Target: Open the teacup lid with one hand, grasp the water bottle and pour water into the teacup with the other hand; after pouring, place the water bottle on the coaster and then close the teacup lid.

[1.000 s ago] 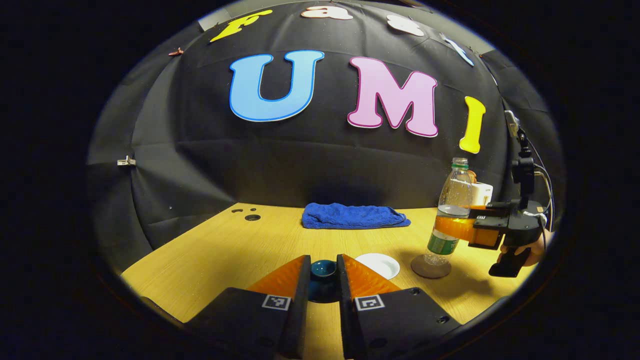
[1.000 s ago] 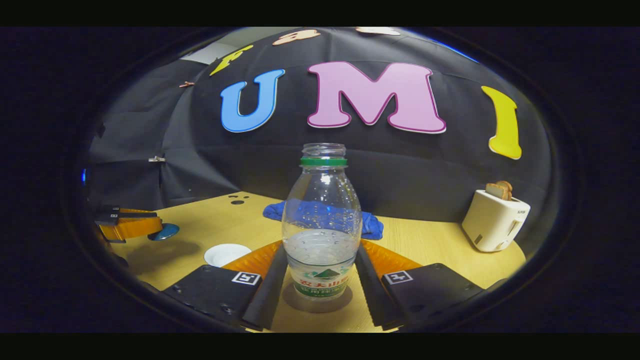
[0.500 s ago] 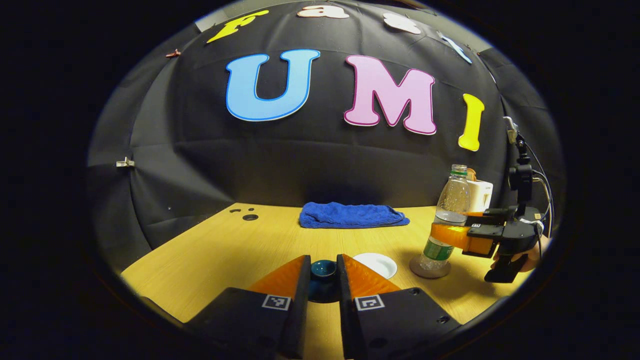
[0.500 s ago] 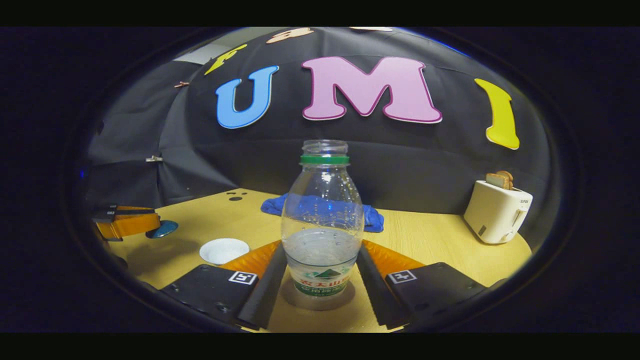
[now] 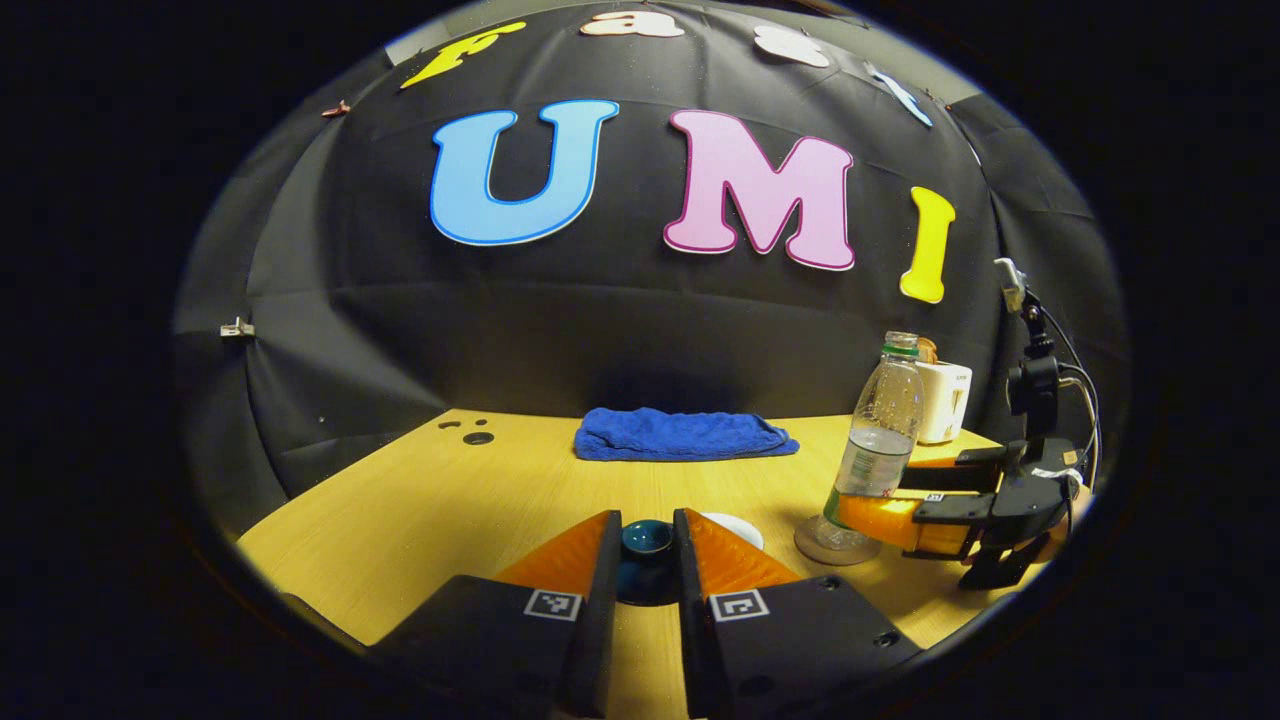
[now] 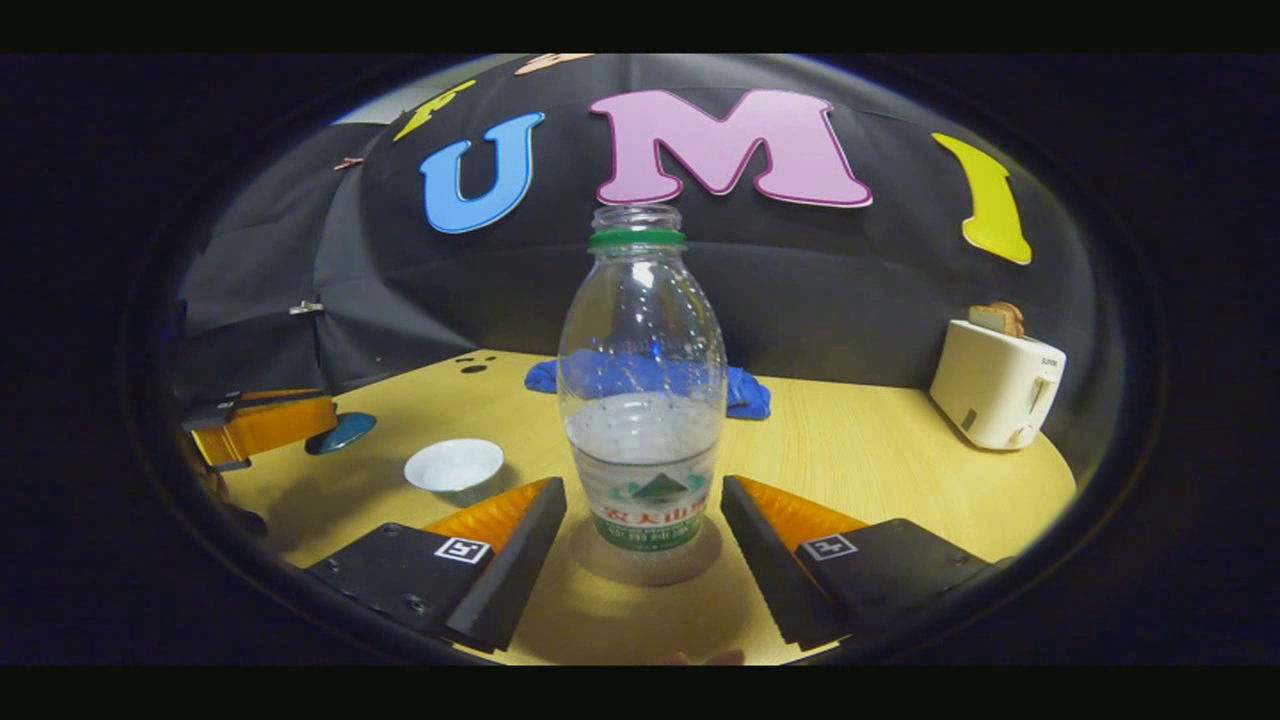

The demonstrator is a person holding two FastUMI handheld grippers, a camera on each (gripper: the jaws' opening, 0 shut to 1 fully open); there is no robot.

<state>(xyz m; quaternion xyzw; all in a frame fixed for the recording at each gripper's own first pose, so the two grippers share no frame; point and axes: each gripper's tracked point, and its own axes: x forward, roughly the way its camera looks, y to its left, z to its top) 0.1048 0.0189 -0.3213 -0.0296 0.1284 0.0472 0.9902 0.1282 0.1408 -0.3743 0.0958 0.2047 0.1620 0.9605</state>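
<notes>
Water bottle (image 6: pixel 642 385) is seen upright and uncapped on the round coaster (image 6: pixel 646 556), centred between the spread fingers of the right gripper (image 6: pixel 643 520). A clear gap of bare tabletop is left on each side between the bottle's wall and the inner finger edges, so nothing is pinched there. In the left gripper view the same bottle (image 5: pixel 872 448) is shown standing on the coaster (image 5: pixel 836 541) with the right gripper (image 5: pixel 905 510) just beside its lower half.

Teacup lid (image 5: pixel 646 540), dark blue, is held between the fingers of the left gripper (image 5: pixel 646 548), which are pressed in against its two sides. Just beyond the right-hand finger the white teacup (image 5: pixel 733 523) is partly covered by that finger. From the right gripper's fingers the teacup (image 6: pixel 454 465) lies ahead and to the left, open, with free table around its rim; farther left the left gripper (image 6: pixel 300 425) is seen with the lid (image 6: pixel 342 433) at its tips, raised over its own shadow.

Wooden table (image 5: pixel 480 500) is left open ahead of both pairs of jaws up to a folded blue towel (image 5: pixel 682 437) near the far edge. A white toaster (image 6: pixel 996 385) stands well to the right of the right jaws, close to the table's right edge.
</notes>
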